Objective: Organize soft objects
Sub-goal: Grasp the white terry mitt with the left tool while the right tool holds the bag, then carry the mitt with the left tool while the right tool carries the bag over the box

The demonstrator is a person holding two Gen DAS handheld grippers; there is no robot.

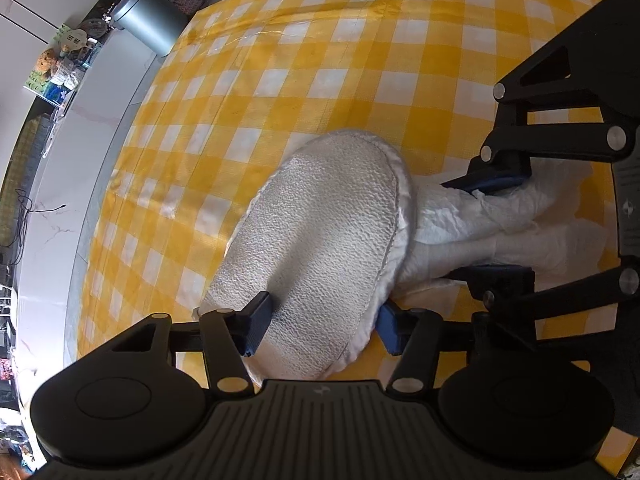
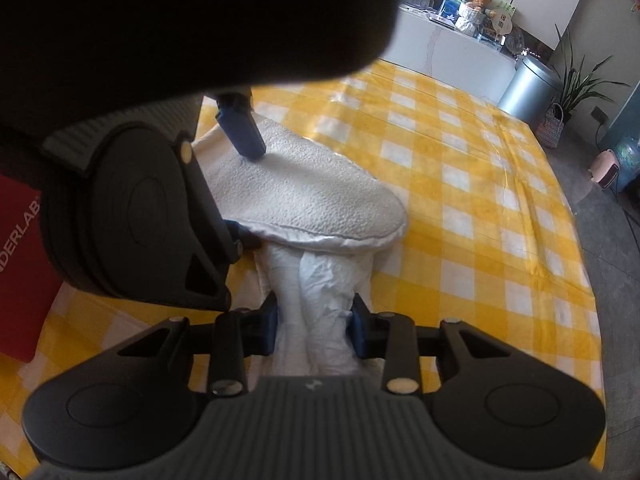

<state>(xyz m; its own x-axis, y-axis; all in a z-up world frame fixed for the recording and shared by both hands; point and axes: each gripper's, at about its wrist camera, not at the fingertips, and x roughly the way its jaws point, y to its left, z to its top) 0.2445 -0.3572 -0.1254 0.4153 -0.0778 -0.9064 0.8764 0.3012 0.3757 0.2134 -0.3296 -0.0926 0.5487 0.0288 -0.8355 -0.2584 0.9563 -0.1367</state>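
A: Start at the left. What's over there?

B: A grey bin (image 1: 146, 20) and a white counter (image 1: 80, 160) beyond the edge of the yellow checked cloth (image 1: 320, 60). Nothing soft lies on that stretch of the cloth.

A: And the middle?

B: The slipper (image 1: 320, 240) — white, sole up, lying on the cloth. The left gripper (image 1: 320, 318) straddles its near end; one blue pad presses into the sole, the other sits at the slipper's rim, so I'd call that a grip, jaws about half closed.

A: Further right?

B: A crumpled white cloth piece (image 1: 460, 220) that runs out from under the slipper. It may be a second slipper's upper or a bag; I cannot tell. The right gripper (image 2: 314, 326) has it pinched between nearly closed jaws, the fabric bunched between the blue pads.

A: So how far along?

B: Early to middle, I'd judge. Both soft pieces are in hand and overlap, yet nothing is laid out neatly or set in a container — no container shows on the cloth. Pairing or stowing them is still to do.
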